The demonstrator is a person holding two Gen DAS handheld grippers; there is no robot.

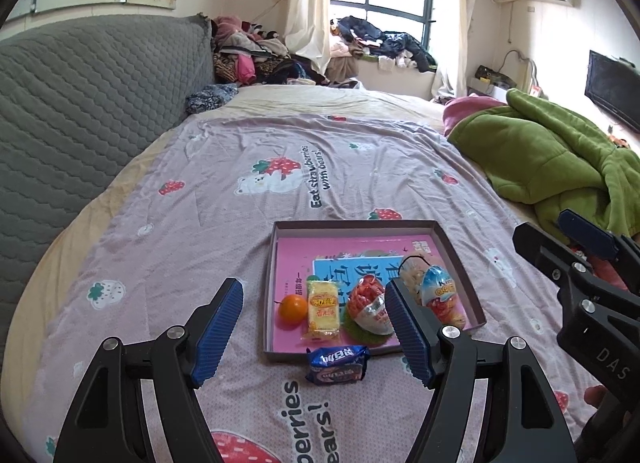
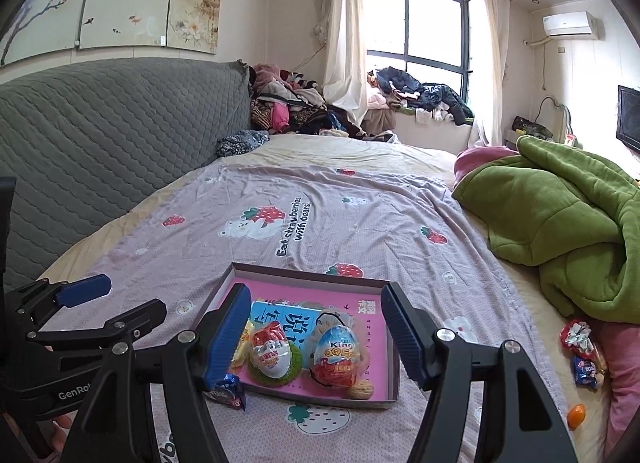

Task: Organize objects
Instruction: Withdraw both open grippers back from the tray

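Ahead of your empty, spread left tongs and right tongs, the shallow cardboard tray holds a round orange, foil eggs and a flat pink book.

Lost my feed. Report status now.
Left tongs and right tongs open, empty. Blue snack packet lies outside tray, at its near edge. Nothing in the way.

Bedsheet: I see soft matt printed cloth.
Tray: matt cardboard, I think.
Egg wrappers: glossy foil.
Gripper pads: ribbed blue rubber, matt.
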